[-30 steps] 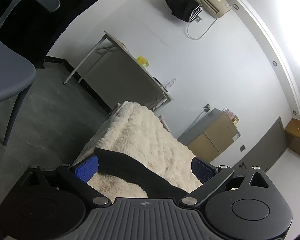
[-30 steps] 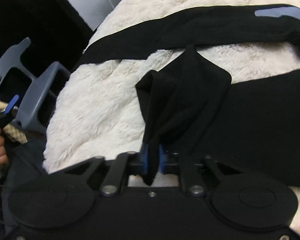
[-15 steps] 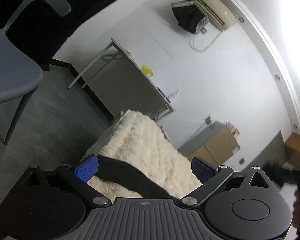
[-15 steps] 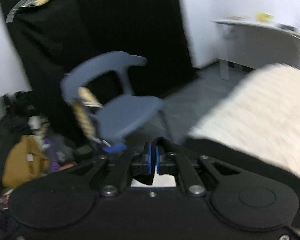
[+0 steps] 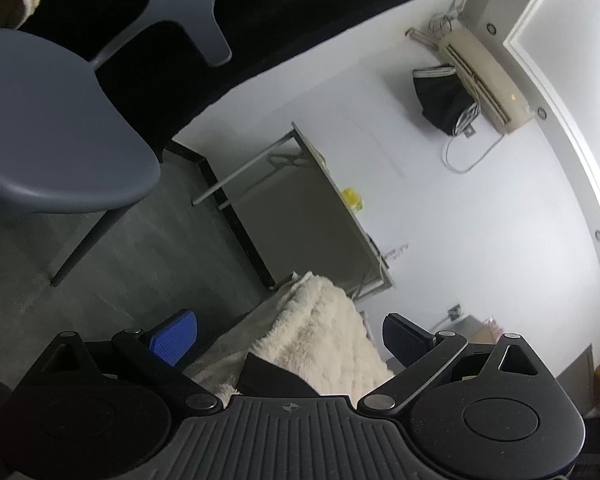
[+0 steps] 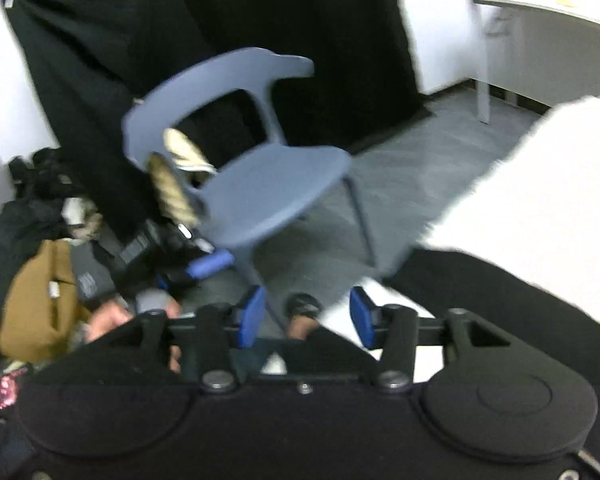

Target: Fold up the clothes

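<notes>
Right gripper (image 6: 306, 316) letting go of the black garment (image 6: 500, 292)
Its jaws have just been opening, nothing between them now; left gripper (image 5: 290, 338) is staying wide, empty, above the fluffy blanket (image 5: 320, 332)

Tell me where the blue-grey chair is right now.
The blue-grey chair stands on the grey floor at the middle of the right wrist view, in front of the black curtain, left of the fluffy cream blanket.

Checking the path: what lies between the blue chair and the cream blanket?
Only bare grey floor lies between the blue chair and the cream blanket, as the right wrist view shows.
</notes>
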Available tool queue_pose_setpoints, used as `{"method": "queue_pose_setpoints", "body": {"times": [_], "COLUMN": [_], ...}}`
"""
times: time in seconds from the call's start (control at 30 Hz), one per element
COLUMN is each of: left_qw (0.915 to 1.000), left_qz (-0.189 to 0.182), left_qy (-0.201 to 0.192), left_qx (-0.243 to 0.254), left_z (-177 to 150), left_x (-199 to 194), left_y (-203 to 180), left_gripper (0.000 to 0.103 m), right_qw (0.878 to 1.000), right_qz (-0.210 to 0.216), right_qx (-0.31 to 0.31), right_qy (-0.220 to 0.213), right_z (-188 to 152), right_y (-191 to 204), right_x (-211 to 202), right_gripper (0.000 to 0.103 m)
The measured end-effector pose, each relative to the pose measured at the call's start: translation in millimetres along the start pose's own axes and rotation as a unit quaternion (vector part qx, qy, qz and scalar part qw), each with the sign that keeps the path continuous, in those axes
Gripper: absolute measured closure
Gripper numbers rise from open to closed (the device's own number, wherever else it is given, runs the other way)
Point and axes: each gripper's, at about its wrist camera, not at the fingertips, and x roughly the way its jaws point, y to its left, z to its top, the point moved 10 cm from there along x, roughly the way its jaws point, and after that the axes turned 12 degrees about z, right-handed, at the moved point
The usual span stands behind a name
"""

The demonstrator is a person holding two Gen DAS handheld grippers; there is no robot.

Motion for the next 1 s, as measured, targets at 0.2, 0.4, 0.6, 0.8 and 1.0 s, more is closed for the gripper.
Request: {"method": "queue_pose_setpoints", "body": {"times": [0.2,0.4,0.6,0.8,1.0], "left_qw": [0.9992,0.9989,0.9988,0.9995,0.9996], "left_qz": [0.008,0.011,0.016,0.02,0.021], "left_qy": [0.014,0.022,0.024,0.015,0.015], "left_qx": [0.037,0.039,0.04,0.022,0.012], "left_z": [-8.3,-15.3,-17.4,-14.1,-11.0], "left_x": [4.5,8.9,5.9,0.7,0.3], "left_y": [-9.7,-9.6,-5.9,1.0,4.6], "left_gripper": [0.005,0.005,0.004,0.004,0.004], "right_qw": [0.985,0.985,0.998,0.989,0.969], "right_qz": [-0.164,-0.163,-0.023,0.073,0.115], "right_qx": [0.018,-0.013,-0.049,-0.048,-0.062], "right_qy": [-0.046,-0.055,-0.04,0.116,0.209], "right_z": [-103.9,-131.0,-58.2,-24.5,-23.0], "right_y": [-51.0,-38.1,-15.3,-26.6,-18.9], "right_x": [-35.0,-2.4,95.8,198.8,220.0], "right_gripper": [0.043,0.043,0.042,0.057,0.099]}}
